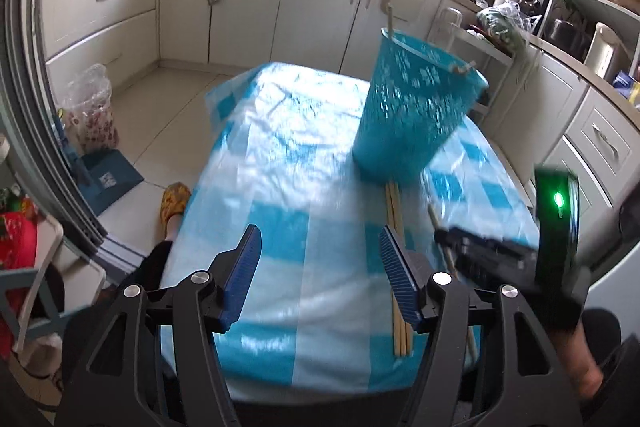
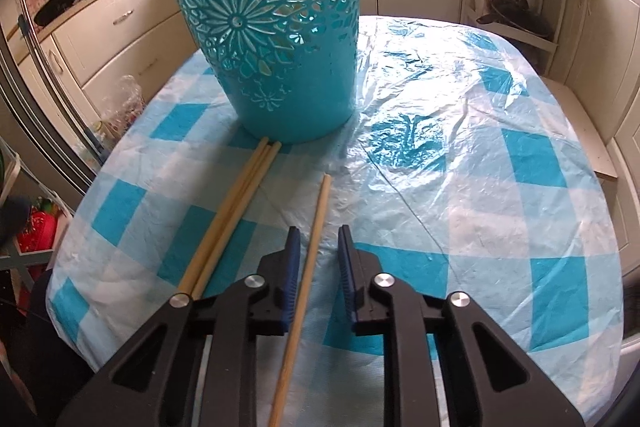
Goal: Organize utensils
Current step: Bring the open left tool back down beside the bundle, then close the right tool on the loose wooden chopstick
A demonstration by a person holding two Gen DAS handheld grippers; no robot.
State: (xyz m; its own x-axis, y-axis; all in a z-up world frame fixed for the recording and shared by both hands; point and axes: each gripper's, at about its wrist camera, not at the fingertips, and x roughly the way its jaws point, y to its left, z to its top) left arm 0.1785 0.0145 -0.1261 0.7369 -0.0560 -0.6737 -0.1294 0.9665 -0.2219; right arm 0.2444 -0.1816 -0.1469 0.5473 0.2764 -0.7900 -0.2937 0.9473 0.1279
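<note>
A: Nearest the camera, the right gripper [image 2: 318, 259] sits low over the table's near edge, jaws a little apart with one loose chopstick [image 2: 310, 267] running straight between the pads [image 2: 291, 267]. Not pinched yet, I'd say.

B: So line up, then close?

A: Right. Close squarely across the stick, around its middle, so it won't swing when lifted. Just left of it lie more chopsticks in a bundle [image 2: 234, 203], tips touching the foot of the blue basket [image 2: 276, 39].

B: Keep clear of those?

A: Ideally. Nudging them could roll them toward the edge of the checked tablecloth [image 2: 480, 187].

B: And the other hand?

A: The left gripper [image 1: 320, 267] hangs wide open above the near left of the table, holding nothing. The basket [image 1: 416, 107] stands further back toward the right side, with utensil ends poking over its rim. That's probably where this stick goes, tip down over the rim.
</note>
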